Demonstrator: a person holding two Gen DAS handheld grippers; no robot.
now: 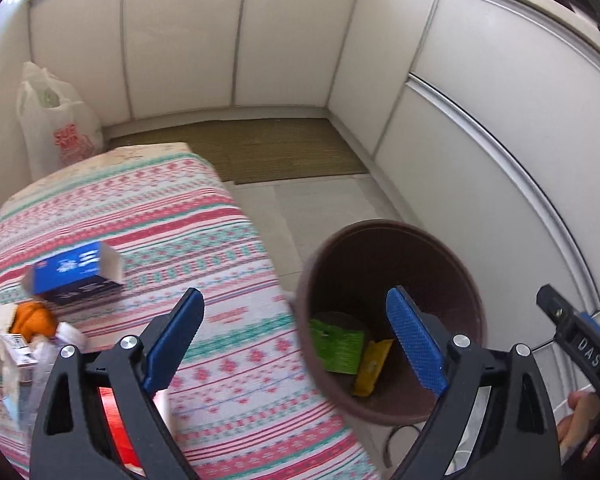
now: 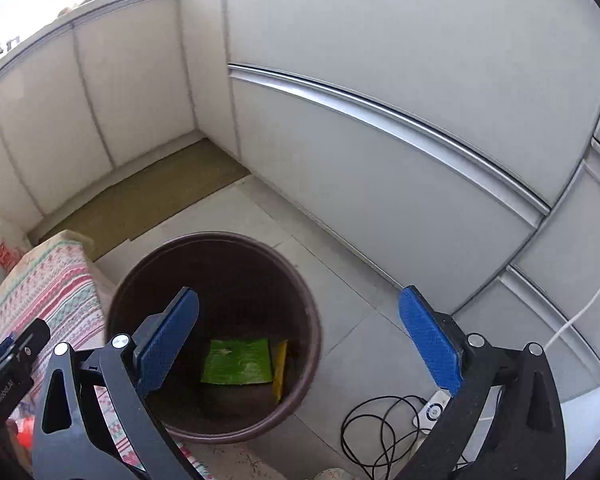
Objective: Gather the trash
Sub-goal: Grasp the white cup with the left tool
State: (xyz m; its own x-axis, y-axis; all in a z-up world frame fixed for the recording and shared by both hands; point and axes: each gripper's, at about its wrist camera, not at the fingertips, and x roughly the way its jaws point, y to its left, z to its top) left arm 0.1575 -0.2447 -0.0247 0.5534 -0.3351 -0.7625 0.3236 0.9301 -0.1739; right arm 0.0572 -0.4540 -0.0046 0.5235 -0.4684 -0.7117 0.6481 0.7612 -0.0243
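Both grippers, left (image 1: 296,336) and right (image 2: 300,338), gaped wide and empty above the round brown bin (image 2: 314,332), where a flat green packet (image 2: 236,362) (glossy) and yellow wrapper (image 2: 279,364) lay; a blue carton (image 1: 74,270) sat on the striped woven cloth (image 1: 204,216).

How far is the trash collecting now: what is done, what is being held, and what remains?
Done: a green packet and a yellow wrapper lie in the brown bin. In hand: nothing; the left hand-held gripper and right hand-held gripper are both open. Left: the blue box and a trash pile on the striped cloth.
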